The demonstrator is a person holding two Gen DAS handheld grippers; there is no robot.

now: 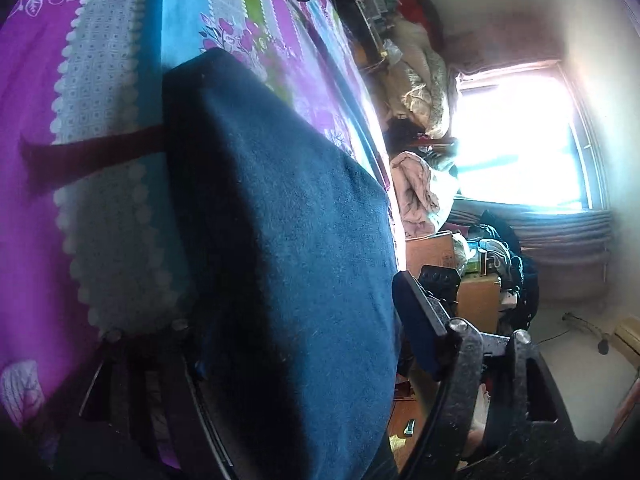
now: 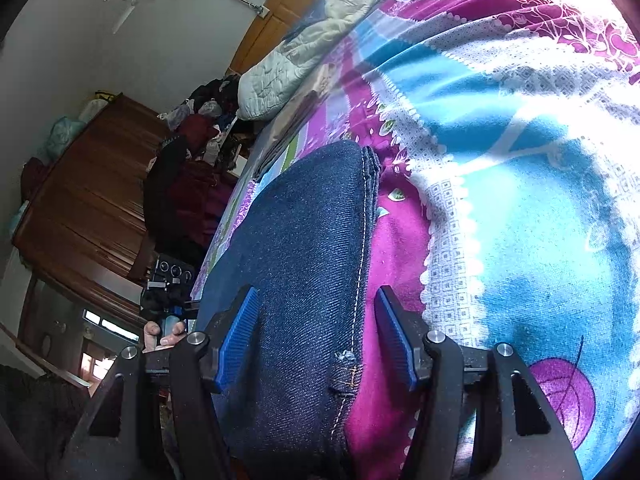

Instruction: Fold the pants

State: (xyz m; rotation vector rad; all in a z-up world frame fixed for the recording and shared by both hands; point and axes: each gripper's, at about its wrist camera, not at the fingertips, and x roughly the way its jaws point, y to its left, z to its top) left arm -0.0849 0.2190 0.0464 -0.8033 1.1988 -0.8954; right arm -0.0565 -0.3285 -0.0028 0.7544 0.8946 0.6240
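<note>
Dark blue denim pants lie in a long folded strip on a bed with a purple, blue and white patterned sheet. My left gripper is open, its fingers standing wide on either side of the near end of the strip; the left finger is mostly in shadow. In the right wrist view the pants show a stitched seam and a hem at the far end. My right gripper is open too, blue pads apart with the denim between them, over the sheet.
A dark red strap crosses the sheet. Beyond the bed edge are a bright window, heaped bedding and a cardboard box. A wooden wardrobe, a clothes pile and a quilt lie the other way.
</note>
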